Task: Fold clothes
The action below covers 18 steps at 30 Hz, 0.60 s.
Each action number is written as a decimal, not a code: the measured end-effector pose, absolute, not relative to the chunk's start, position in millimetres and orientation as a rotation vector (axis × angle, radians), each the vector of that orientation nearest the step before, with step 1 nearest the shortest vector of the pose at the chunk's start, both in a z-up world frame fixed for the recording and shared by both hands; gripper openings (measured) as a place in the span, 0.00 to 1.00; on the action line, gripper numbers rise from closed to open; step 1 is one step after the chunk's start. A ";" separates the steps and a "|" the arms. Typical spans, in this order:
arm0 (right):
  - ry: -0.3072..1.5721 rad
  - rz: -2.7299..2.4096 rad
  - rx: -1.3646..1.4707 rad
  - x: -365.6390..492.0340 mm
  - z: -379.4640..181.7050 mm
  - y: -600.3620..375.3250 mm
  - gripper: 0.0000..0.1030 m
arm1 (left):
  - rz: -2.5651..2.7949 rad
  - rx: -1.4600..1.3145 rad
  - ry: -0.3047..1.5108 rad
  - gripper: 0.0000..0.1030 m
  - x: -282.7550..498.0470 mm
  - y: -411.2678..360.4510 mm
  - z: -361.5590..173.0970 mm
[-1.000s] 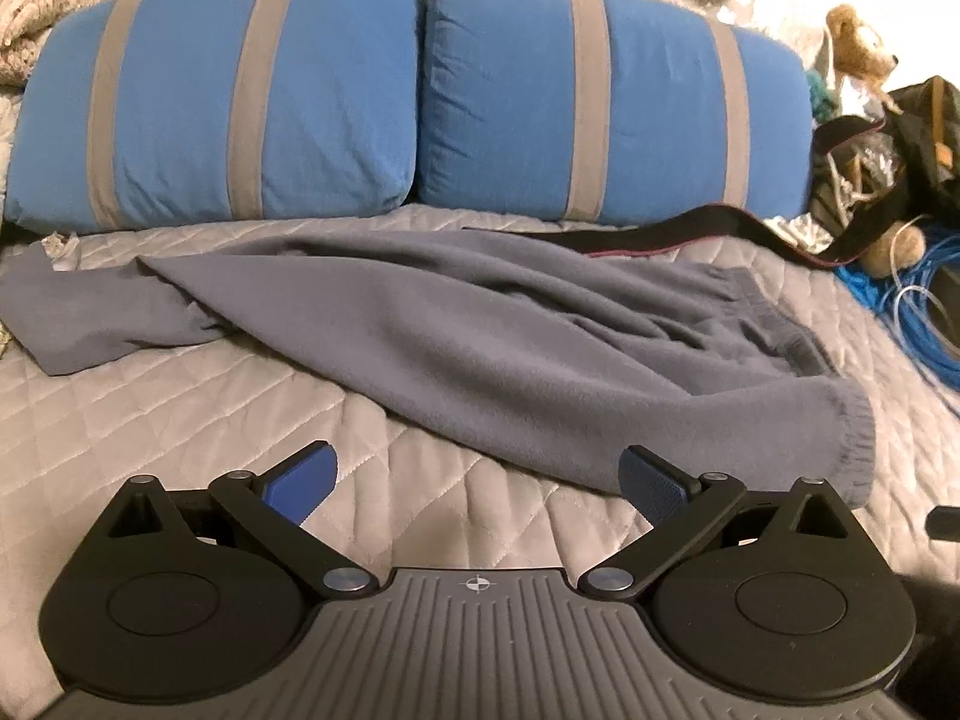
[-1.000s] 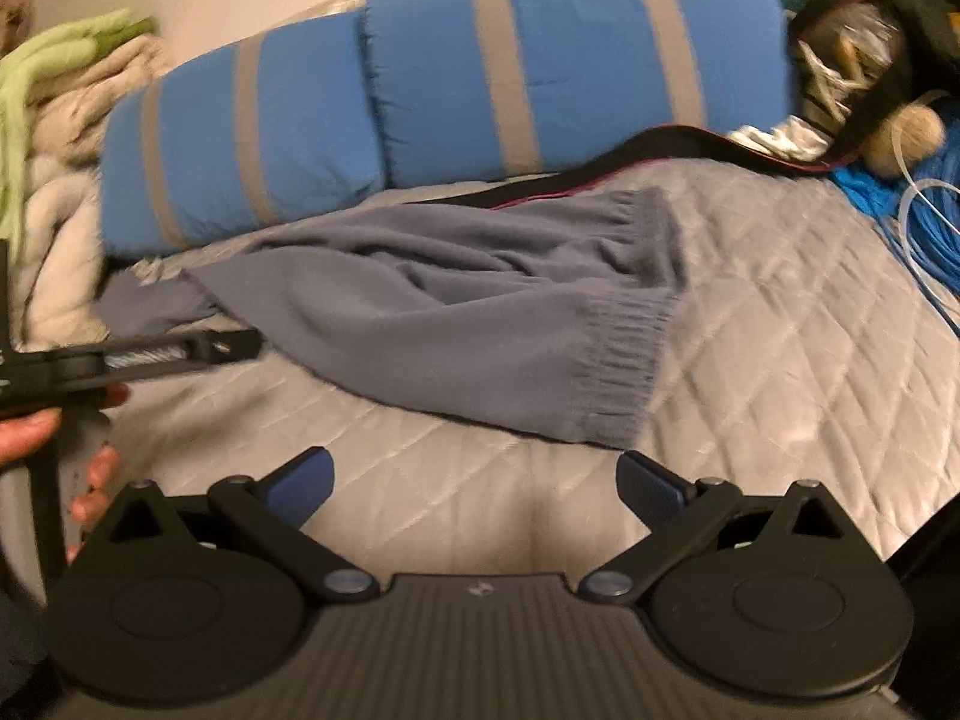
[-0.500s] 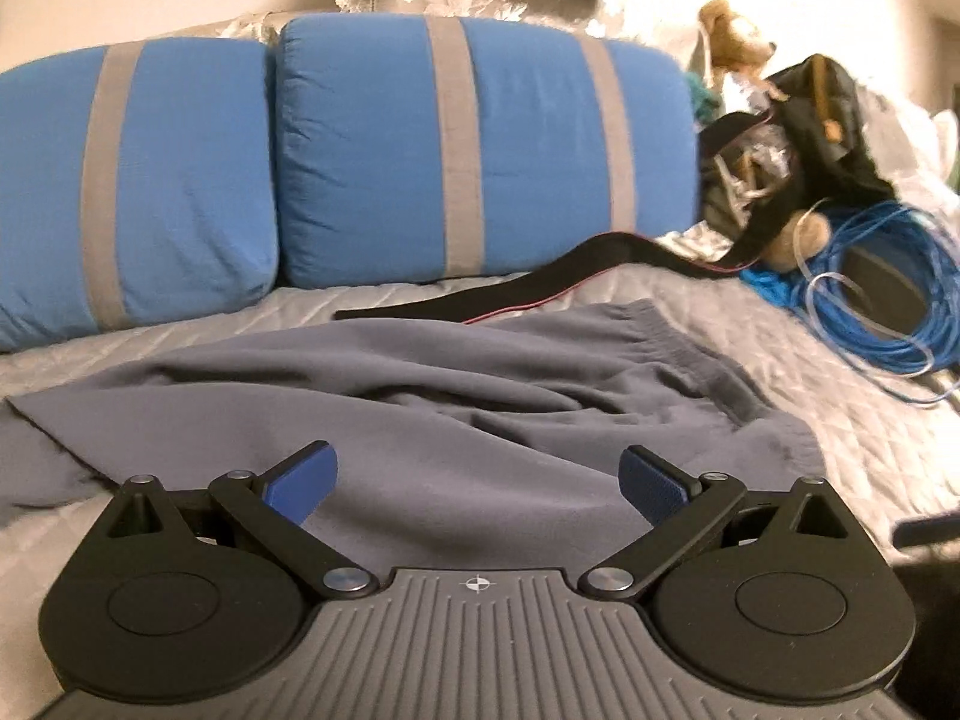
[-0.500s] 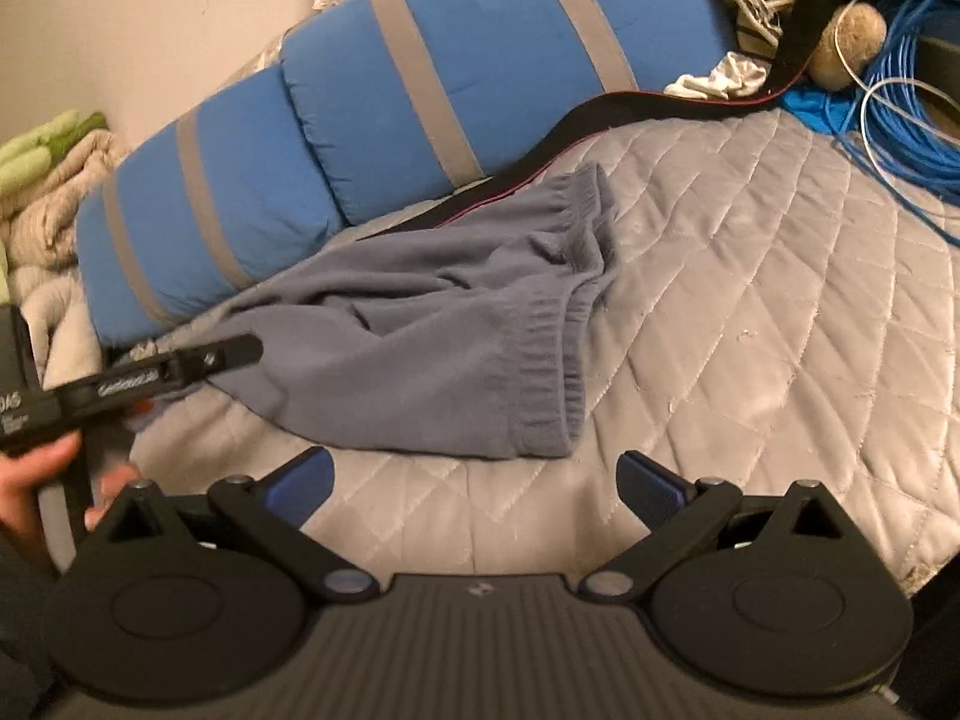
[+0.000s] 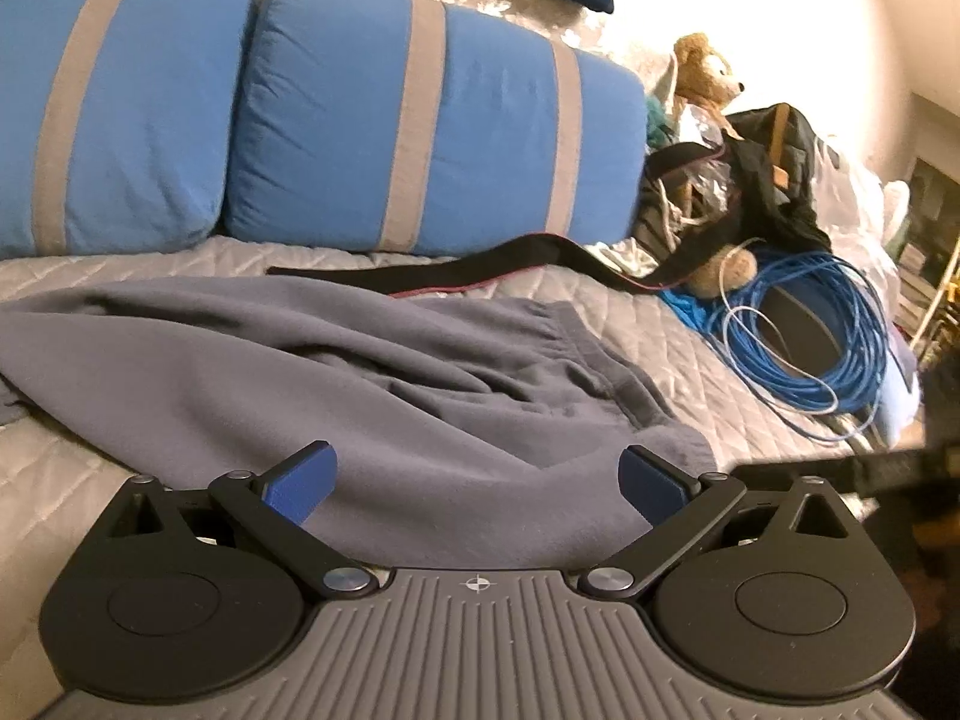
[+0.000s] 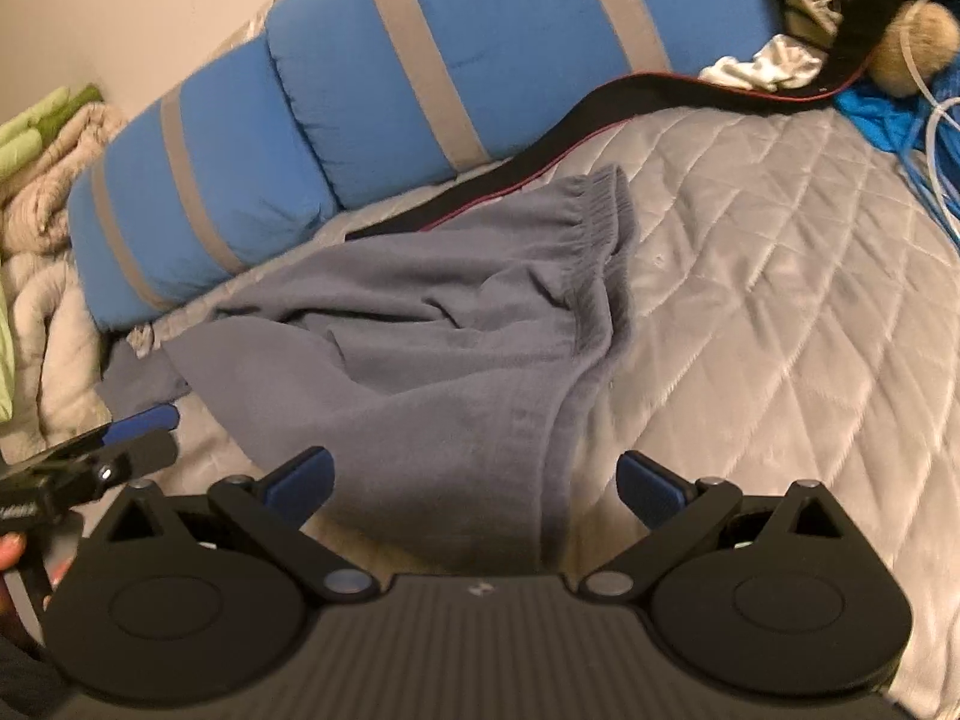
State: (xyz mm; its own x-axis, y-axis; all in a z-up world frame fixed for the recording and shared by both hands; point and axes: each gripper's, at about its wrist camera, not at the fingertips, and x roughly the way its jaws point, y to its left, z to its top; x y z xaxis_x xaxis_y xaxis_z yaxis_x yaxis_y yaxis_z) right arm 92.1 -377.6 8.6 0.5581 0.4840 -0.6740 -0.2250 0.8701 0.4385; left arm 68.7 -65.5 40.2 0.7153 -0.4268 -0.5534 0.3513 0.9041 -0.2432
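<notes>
Grey fleece sweatpants (image 5: 372, 384) lie rumpled across the quilted bed, waistband toward the right (image 6: 594, 240). My left gripper (image 5: 477, 483) is open, its blue pads spread wide just above the near edge of the cloth, holding nothing. My right gripper (image 6: 474, 483) is open too, hovering over the near corner of the sweatpants (image 6: 456, 420) by the waistband end. In the right wrist view the left gripper's blue fingertip (image 6: 144, 420) pokes in from the left, held by a hand (image 6: 9, 552).
Two blue pillows with grey stripes (image 5: 384, 126) line the back of the grey quilt (image 6: 780, 300). A black strap (image 5: 480, 276) lies behind the pants. Coiled blue cable (image 5: 804, 324), a teddy bear (image 5: 705, 69) and a black bag sit right. Blankets (image 6: 36, 180) pile at left.
Both grippers have moved closer and lower toward the sweatpants' near edge; the cloth now fills the space between each pair of open fingers. The garment itself has not moved.
</notes>
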 end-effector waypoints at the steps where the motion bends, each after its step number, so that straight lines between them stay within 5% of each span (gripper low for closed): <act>1: 0.899 0.439 0.327 99.9 8.1 -379.3 1.00 | -0.434 -0.125 0.643 0.99 68.0 -65.6 40.4; 18: 1.123 0.656 0.805 158.0 -26.3 -402.7 0.99 | -0.461 -0.171 0.650 0.99 69.4 -56.3 39.7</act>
State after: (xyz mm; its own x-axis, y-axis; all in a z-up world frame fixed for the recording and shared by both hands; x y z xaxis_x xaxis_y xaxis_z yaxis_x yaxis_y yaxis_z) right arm 158.0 -402.7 -26.3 0.3073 0.7988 -0.5172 -0.0580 0.5582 0.8277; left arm 69.4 -56.3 39.7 0.7001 -0.4639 -0.5429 0.3587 0.8858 -0.2943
